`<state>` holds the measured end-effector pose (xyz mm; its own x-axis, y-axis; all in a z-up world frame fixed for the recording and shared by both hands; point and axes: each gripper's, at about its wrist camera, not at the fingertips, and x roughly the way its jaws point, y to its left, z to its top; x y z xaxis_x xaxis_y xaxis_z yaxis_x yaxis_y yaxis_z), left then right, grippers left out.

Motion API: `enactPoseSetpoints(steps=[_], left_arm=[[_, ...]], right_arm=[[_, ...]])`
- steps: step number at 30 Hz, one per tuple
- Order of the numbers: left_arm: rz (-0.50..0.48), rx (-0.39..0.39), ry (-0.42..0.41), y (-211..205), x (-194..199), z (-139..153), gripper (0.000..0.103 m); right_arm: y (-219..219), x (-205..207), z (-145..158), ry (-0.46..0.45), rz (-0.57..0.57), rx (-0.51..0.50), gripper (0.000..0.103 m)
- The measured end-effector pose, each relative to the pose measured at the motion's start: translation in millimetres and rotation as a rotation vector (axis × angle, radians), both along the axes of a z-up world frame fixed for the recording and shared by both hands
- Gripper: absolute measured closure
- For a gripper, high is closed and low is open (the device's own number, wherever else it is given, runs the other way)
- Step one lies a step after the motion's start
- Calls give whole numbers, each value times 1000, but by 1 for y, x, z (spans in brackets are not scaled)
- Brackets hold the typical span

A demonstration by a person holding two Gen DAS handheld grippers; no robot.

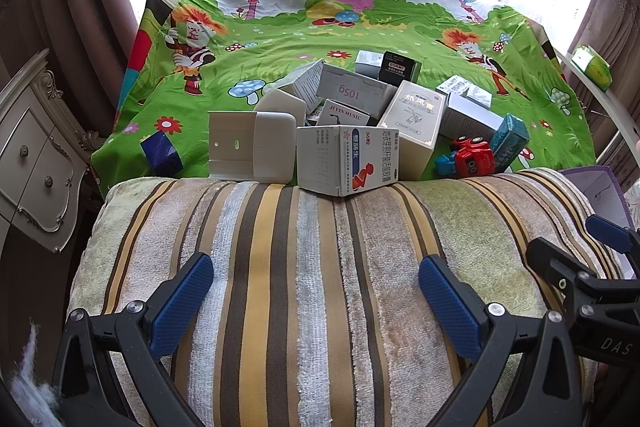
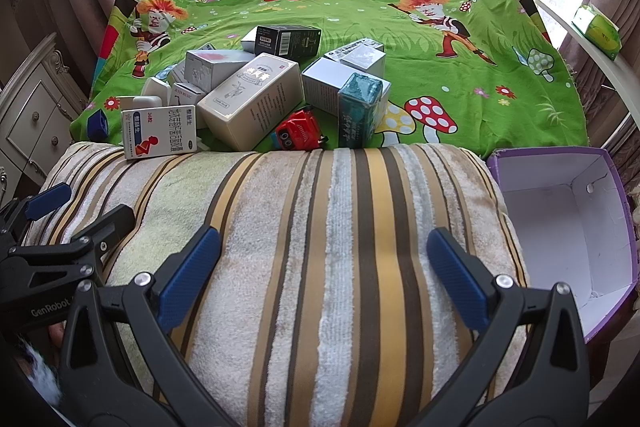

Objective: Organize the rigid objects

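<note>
Both hand-held grippers [image 1: 316,297] [image 2: 324,273] gape, boxes [image 1: 360,115] beyond.

A heap of boxes [image 2: 248,95] lies on the cloth [image 2: 460,83] near its front edge, behind the cushion [image 2: 320,247]. A toy car [image 2: 298,133] sits before the heap. An open box [image 2: 568,219], seemingly off the cushion, stands right.

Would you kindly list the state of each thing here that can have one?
left gripper: jaws open, holding nothing
right gripper: jaws open, holding nothing
purple box: open, nothing visible inside
red toy car: upright
teal box: standing on end
</note>
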<state>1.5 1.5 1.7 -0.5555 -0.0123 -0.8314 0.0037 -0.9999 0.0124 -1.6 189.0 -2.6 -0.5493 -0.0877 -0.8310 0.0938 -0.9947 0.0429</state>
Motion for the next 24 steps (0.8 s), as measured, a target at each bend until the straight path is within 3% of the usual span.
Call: enactPoseSetpoints(steps=[14,17,24], left_arm=[[-14,3,-6,-1,0,0,0],[-12,48,10,-7,2,3,0],[110,103,45,-56,-13,17,7]], right_arm=[[3,0,2,-14,37,-15,0],[7,1,3,-4,39,-43,0],[10,-4,6,3,54,-60,0]])
